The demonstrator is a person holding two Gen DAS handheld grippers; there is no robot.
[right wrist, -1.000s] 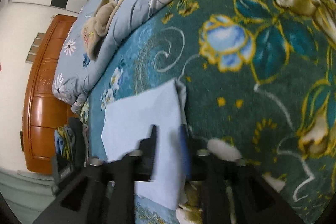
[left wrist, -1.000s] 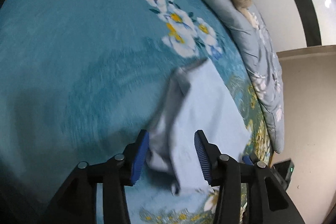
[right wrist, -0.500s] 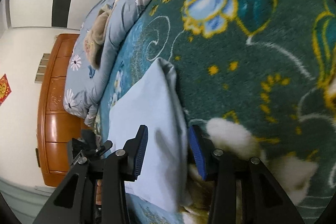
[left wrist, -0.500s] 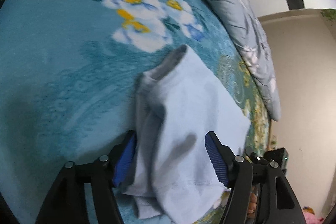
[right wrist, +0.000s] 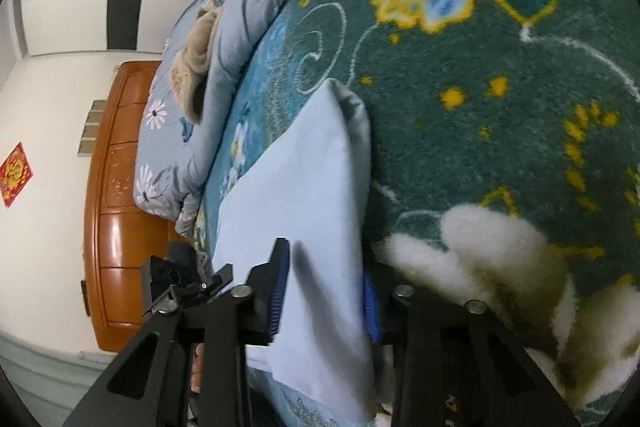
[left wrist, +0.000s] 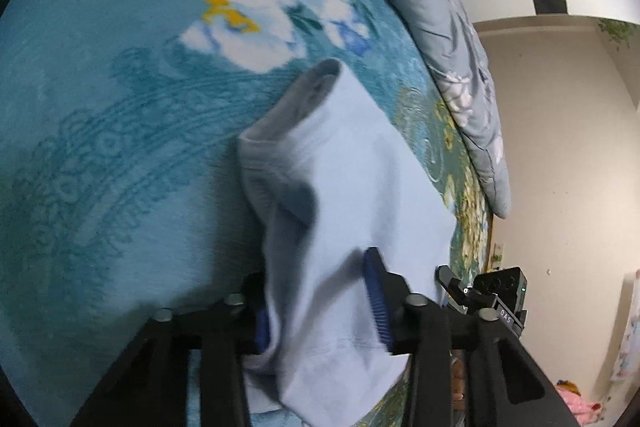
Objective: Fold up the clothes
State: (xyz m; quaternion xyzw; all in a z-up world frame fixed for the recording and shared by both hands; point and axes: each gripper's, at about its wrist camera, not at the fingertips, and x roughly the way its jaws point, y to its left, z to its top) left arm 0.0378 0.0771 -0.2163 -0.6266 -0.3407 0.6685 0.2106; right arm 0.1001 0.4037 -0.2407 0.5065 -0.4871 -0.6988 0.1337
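Note:
A light blue folded garment (left wrist: 360, 167) lies on the teal flowered blanket (left wrist: 100, 107). My left gripper (left wrist: 318, 311) has the garment's near edge bunched between its blue pads, and its jaws are closing on the cloth. In the right wrist view the same garment (right wrist: 304, 179) runs away from me as a long folded strip. My right gripper (right wrist: 324, 297) straddles its near end; the cloth fills the gap between the pads as the jaws close. Each gripper shows at the edge of the other's view.
A grey-blue flowered quilt (left wrist: 440, 27) lies bunched along the far side of the bed with a beige plush item (right wrist: 196, 55) on it. An orange wooden headboard (right wrist: 116, 207) stands by the wall. The blanket (right wrist: 480, 107) spreads wide around the garment.
Both grippers have come down onto the garment's near edge. Their jaws, wider half a second ago, have narrowed onto the cloth, which now bunches up between the left pads.

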